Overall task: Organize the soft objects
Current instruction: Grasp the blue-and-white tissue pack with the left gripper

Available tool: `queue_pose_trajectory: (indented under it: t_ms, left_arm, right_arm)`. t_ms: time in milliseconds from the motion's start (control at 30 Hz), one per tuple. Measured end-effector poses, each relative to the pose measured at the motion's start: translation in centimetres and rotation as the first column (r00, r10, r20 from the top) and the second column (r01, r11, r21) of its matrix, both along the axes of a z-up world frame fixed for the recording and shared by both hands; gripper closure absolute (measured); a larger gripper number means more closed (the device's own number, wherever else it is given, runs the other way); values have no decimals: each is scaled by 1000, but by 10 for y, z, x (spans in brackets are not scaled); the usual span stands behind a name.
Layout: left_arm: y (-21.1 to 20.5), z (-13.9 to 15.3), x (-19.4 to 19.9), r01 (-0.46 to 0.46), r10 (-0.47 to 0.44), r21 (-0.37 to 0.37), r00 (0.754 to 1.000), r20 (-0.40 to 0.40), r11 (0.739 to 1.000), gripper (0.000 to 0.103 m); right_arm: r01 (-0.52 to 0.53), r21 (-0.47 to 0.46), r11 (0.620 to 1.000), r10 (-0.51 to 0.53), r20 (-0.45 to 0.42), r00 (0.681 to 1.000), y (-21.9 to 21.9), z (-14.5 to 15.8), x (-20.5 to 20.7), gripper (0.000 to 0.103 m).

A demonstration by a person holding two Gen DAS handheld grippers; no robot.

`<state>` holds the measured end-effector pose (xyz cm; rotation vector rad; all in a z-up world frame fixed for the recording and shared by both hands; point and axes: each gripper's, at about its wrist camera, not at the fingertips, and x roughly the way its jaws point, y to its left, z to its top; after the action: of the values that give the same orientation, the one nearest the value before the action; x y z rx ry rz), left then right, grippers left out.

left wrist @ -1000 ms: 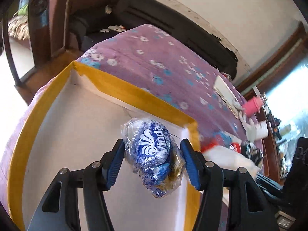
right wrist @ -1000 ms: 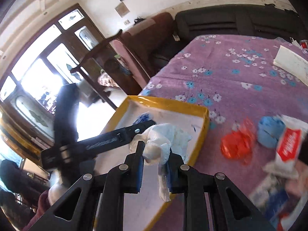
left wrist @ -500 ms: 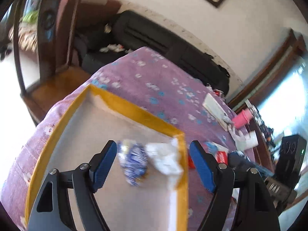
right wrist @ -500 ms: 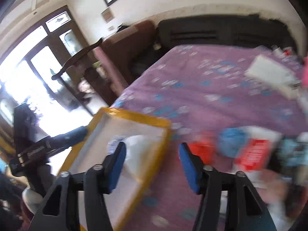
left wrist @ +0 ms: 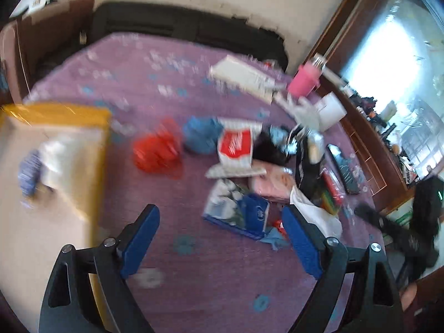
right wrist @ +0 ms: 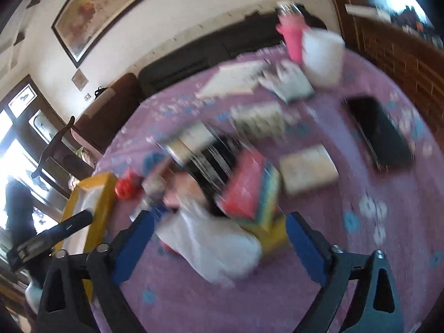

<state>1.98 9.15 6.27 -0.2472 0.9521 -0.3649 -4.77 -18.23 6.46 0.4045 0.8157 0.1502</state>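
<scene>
Both views are motion-blurred, so fine detail is unreadable. The left gripper (left wrist: 220,238) stands with its blue-padded jaws spread wide and opening further; nothing lies between them, only the purple flowered tablecloth (left wrist: 155,66) below. At the left edge of the left wrist view sits the yellow-rimmed tray (left wrist: 59,109), and inside it lie two soft items side by side — a blue-and-white wrapped bundle (left wrist: 27,172) and a white crumpled piece (left wrist: 62,152) touching it. Just beside the tray's right rim, on the cloth, rests a red crumpled bag (left wrist: 156,152), with a blue crumpled bag (left wrist: 201,137) next to that and a red-and-white packet (left wrist: 236,145) beyond. A blue printed pouch (left wrist: 236,212) lies nearer the jaws, ahead of the right finger. A pink cup (left wrist: 304,79) stands far back near the table's edge. The right gripper (right wrist: 217,241) is likewise spread, its jaws still opening, with no pad pressing on anything. In the right wrist view a white soft bag (right wrist: 216,247) lies on the cloth in the gap between the two fingers, apart from both pads as far as the blur allows. Behind it stands a stack of coloured items, red on top (right wrist: 245,188), and farther right a black flat object (right wrist: 380,133). The tray appears at the left of this view (right wrist: 95,191), well apart from the white bag.
</scene>
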Motion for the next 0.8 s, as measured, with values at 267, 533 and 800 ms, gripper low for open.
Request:
queue_pose_trajectory:
  t_ms: [267, 533, 800]
  left_arm:
    - [-60, -43, 50, 1, 21, 186, 994, -112, 983, 22]
    - [-55, -32, -29, 261, -209, 323, 960, -188, 910, 28]
    - [-12, -10, -82, 138, -116, 283, 989, -93, 949, 18]
  right_arm:
    - [-61, 18, 998, 61, 3, 998, -7, -16, -16, 18]
    - [-145, 19, 989, 144, 10, 989, 2, -19, -16, 18]
    - [-192, -2, 981, 192, -24, 981, 30, -33, 12, 18]
